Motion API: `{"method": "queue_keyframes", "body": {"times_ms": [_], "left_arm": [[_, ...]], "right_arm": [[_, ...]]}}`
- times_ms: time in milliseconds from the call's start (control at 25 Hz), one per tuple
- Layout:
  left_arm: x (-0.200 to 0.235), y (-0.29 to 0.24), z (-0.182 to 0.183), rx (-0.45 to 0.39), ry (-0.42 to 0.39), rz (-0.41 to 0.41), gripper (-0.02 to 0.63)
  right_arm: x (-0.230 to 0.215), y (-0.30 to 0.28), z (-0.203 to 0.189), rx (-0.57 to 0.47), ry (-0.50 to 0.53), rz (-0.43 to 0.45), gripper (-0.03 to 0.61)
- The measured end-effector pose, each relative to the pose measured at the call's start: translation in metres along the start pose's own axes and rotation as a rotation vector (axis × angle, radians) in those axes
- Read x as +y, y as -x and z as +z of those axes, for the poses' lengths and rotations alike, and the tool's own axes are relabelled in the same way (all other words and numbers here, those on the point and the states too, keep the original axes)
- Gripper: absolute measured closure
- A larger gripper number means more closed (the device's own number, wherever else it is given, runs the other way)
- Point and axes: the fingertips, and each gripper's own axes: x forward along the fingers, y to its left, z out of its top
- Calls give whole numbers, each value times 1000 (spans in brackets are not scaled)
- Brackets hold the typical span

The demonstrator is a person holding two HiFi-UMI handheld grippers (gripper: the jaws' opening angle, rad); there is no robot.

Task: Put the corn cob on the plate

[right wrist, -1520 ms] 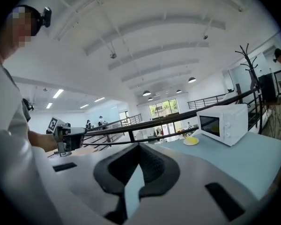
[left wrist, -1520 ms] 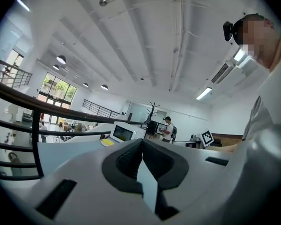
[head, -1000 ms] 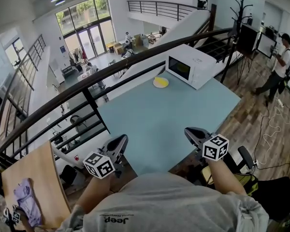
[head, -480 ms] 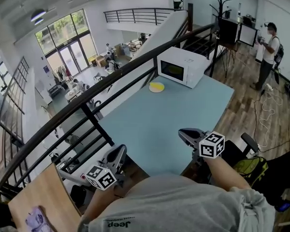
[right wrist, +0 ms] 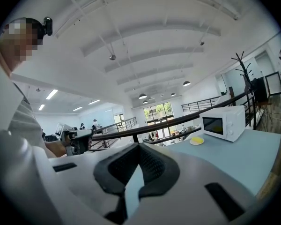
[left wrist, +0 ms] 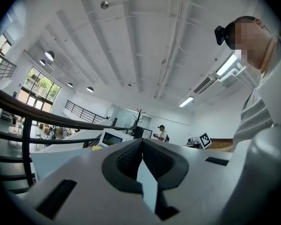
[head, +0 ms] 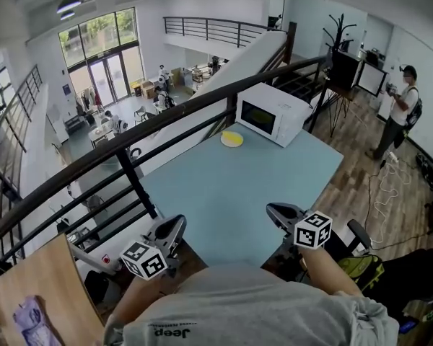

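**A:** Where is the corn cob?

**B:** At the far end of the light blue surface (head: 231,193) there is a yellow item (head: 232,137) lying on a pale plate (head: 224,143). It is too small for me to tell whether it is the cob. The plate stands just beside the white microwave (head: 272,113), on its left in the head view, close to the dark railing (head: 130,139) along that edge.

**A:** And the left hand-held gripper (head: 175,224)?

**B:** Its jaws are pressed together at the tips, with nothing between them. It is held about level, just off the near left corner of the surface and close to the person's body.

**A:** The right one?

**B:** The right hand-held gripper (head: 273,208) has its jaws together too, and it carries nothing. It sits over the near edge of the surface, pointing toward the microwave end.

**A:** So neither one is near the plate?

**B:** No, both are well apart from it, with the whole bare stretch of surface between them and it.

**A:** Anything else there?

**B:** Another person (head: 398,110) stands on the wooden floor, off to the right beyond the surface.
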Motion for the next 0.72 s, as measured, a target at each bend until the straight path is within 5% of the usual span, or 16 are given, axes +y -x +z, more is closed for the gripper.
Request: {"method": "queue_keyframes", "body": {"times_ms": [720], "left_arm": [[-2, -5, -2, -10, 4, 22, 594]], "right_arm": [[-8, -4, 0, 21, 41, 28, 563]]}}
